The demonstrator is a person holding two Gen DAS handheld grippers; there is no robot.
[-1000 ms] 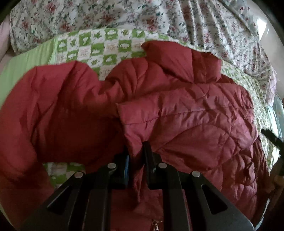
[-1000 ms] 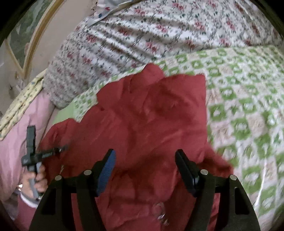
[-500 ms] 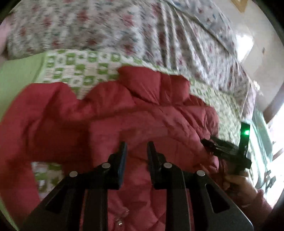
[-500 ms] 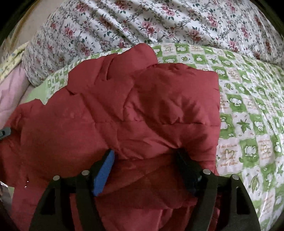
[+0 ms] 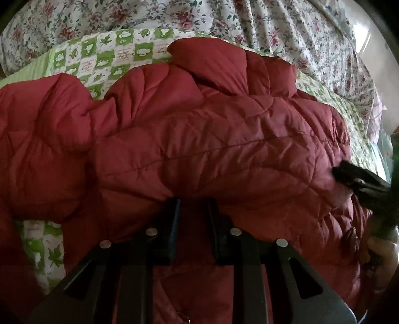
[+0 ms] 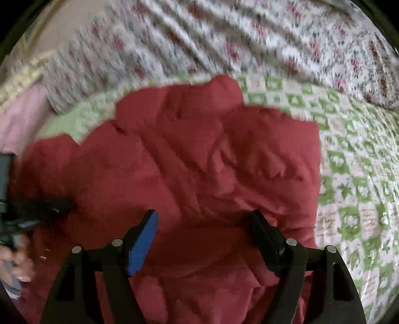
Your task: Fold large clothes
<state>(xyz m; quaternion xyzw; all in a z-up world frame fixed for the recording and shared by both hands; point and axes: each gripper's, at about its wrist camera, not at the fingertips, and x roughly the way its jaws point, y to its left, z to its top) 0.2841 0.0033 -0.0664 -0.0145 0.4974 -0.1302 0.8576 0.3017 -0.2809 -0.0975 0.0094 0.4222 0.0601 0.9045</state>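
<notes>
A: Red quilted jacket point(image 5: 212, 139) lies spread on the bed, over a green-and-white checked quilt point(image 5: 109, 59). Collar end at the far side, bunched. A padded fold runs left to right across the middle.

B: And beyond the quilt?

A: Floral bedding point(image 5: 224, 17), heaped along the far edge. In the right wrist view a strip of pink fabric point(image 6: 22, 112) shows at far left.

B: Left gripper point(image 5: 192, 202)?

A: Tips tucked under the near edge of that padded fold. Its jaws have just been opening a little and now stand a narrow way apart. Red fabric shows in the gap, but the pads do not look pressed on it; dim there, so I hedge.

B: Right gripper point(image 6: 204, 219)?

A: Jaws set wide, and they have just been opening. One blue pad point(image 6: 143, 241) is plain to see. The jacket point(image 6: 199, 162) lies under and between the fingers, not pinched. Frame is blurred.

B: Do the two see each other?

A: Yes. The right gripper's black tips point(image 5: 354, 174) rest at the jacket's right edge in the left view. In the right view the left gripper point(image 6: 59, 203) sits at the jacket's left edge, with a hand point(image 6: 20, 264) on its handle.
</notes>
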